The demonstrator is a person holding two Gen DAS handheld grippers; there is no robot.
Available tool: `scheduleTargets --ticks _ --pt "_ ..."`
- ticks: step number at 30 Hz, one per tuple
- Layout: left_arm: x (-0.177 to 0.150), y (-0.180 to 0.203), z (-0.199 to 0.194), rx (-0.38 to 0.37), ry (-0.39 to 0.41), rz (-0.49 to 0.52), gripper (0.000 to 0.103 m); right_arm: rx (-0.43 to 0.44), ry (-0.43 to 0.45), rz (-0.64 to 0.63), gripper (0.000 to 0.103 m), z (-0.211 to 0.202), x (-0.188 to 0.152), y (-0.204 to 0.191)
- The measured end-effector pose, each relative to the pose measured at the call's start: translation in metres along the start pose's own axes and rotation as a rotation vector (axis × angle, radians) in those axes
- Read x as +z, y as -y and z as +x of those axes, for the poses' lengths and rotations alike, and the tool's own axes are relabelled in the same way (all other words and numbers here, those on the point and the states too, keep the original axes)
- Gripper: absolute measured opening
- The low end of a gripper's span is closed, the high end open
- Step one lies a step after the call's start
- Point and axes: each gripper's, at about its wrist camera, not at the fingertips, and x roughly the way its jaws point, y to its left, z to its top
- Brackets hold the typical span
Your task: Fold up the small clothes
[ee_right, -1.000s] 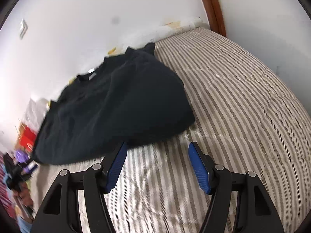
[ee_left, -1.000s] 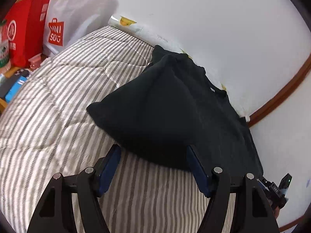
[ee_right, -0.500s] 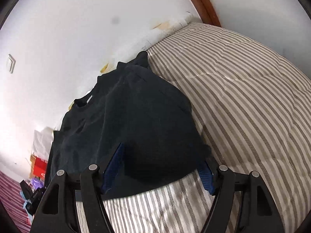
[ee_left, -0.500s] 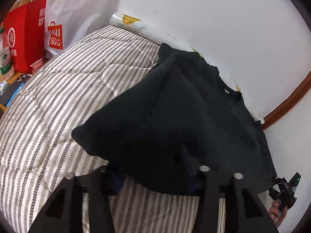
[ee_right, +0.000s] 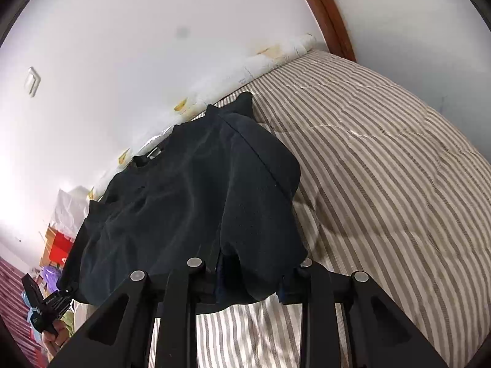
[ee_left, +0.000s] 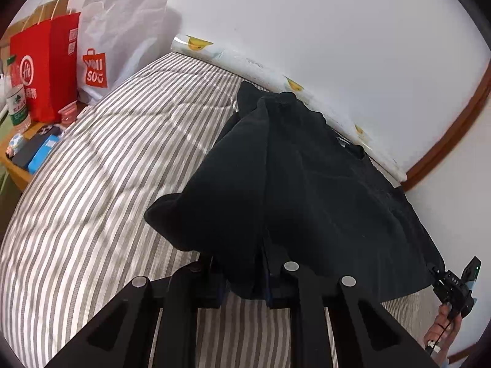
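Note:
A black T-shirt [ee_left: 307,184] lies on the striped bed [ee_left: 107,168], collar toward the wall. My left gripper [ee_left: 245,279] is shut on its near hem corner, and the cloth bunches between the fingers. In the right wrist view the same T-shirt [ee_right: 190,190] drapes over my right gripper [ee_right: 251,282], which is shut on the other hem corner; the cloth hides the fingertips. Each gripper also shows at the edge of the other view: the right one in the left wrist view [ee_left: 454,285], the left one in the right wrist view [ee_right: 46,306].
A red paper bag [ee_left: 43,61] and a white Miniso bag [ee_left: 116,40] stand at the bed's far left. A side table [ee_left: 27,153] holds small items and a bottle. The white wall [ee_left: 307,30] with a brown wooden trim [ee_left: 445,141] runs behind the bed.
Both grippers moved forward onto the shirt's hem and closed on it. The hem corners now lift off the bed and bunch in the fingers.

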Motion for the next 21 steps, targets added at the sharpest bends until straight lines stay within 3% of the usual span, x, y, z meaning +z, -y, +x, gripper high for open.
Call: scheduleTargets --ticks 13,21 --pt "-0.074 -0.013 -0.057 -0.028 -0.018 0.042 0.018 -0.012 -0.022 -0.061 0.025 -0.058 -0.059 0.012" --pt "-0.091 -0.030 -0.080 -0.019 -0.012 0.021 0.027 -0.039 -0.023 -0.092 0.025 -0.075 -0.077 0.013"
